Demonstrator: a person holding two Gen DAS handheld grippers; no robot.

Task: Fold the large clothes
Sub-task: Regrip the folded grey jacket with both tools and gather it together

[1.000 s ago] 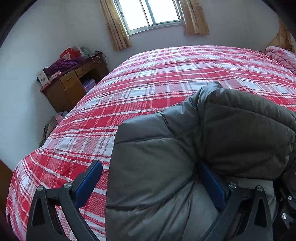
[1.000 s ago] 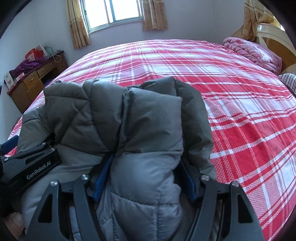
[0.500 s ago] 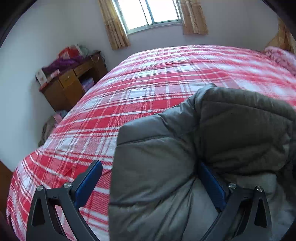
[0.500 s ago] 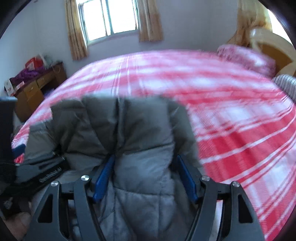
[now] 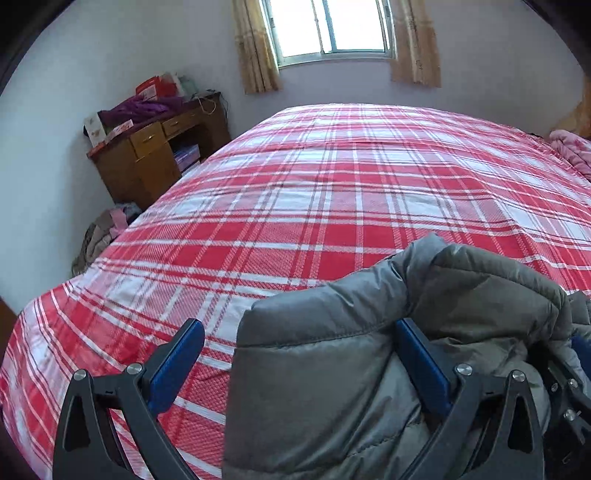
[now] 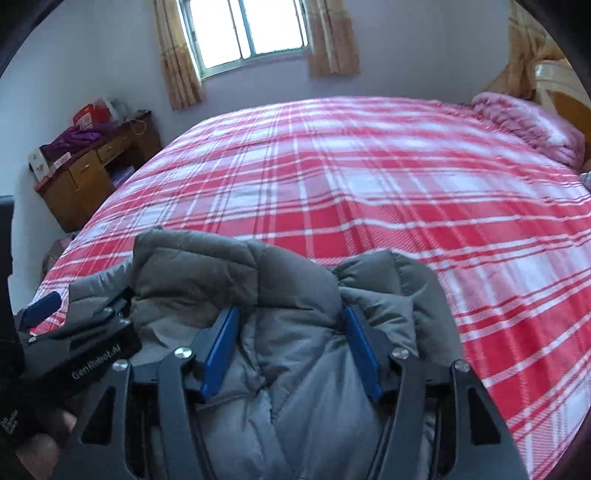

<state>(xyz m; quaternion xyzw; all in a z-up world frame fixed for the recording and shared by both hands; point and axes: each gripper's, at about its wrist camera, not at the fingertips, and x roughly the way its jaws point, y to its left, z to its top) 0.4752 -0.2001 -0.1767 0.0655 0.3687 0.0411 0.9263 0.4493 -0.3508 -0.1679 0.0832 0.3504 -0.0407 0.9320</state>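
A grey puffer jacket [image 5: 369, 369] lies bunched at the near edge of the red plaid bed [image 5: 332, 206]. My left gripper [image 5: 299, 350] has its jaws wide apart; the jacket's left edge sits between the fingers, against the right pad [image 5: 424, 365], while the left pad [image 5: 177, 365] is over bare bedcover. My right gripper [image 6: 291, 350] has its blue pads [image 6: 221, 350] set around a fold of the jacket [image 6: 295, 314], which bulges between them. The left gripper's body [image 6: 74, 343] shows at the left of the right wrist view.
A wooden desk [image 5: 155, 155] piled with clothes and boxes stands by the far left wall. A pink blanket [image 6: 524, 125] and headboard [image 6: 561, 88] are at the bed's right end. Clothes lie on the floor [image 5: 99, 236] beside the bed. A window [image 5: 332, 26] is opposite.
Both grippers have pulled back toward the near edge of the bed and tilted up, with the jacket drawn along. The jacket looks lower and smaller in both views.
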